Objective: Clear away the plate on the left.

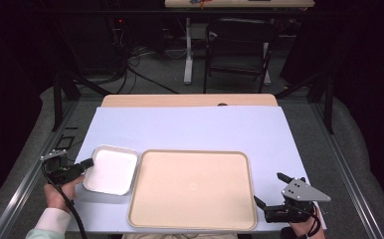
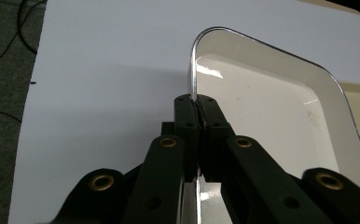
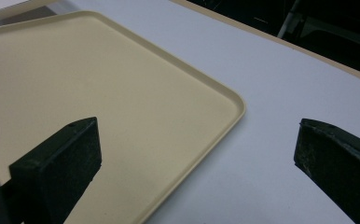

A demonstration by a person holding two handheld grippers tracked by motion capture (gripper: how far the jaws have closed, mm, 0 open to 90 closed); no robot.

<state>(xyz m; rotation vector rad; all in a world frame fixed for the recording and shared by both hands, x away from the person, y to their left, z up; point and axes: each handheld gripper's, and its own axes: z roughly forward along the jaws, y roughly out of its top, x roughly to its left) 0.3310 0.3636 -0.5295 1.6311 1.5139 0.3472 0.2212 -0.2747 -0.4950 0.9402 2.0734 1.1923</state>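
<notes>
The left hand-held gripper [image 2: 197, 109] is clamped on the thin left rim of the metal pan [image 2: 271, 107], lower left of the high view. The pan looks light, stiff and slippery, so a rim pinch may pivot. The right hand-held gripper [image 3: 197, 149] gapes beside the tray [image 3: 99, 93].

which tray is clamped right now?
The small white metal tray: left gripper is shut on its rim. The big beige tray lies untouched beside the open right gripper.

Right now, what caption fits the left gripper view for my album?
Left gripper pinches the rim of the white metal pan on the pale table cover.
</notes>
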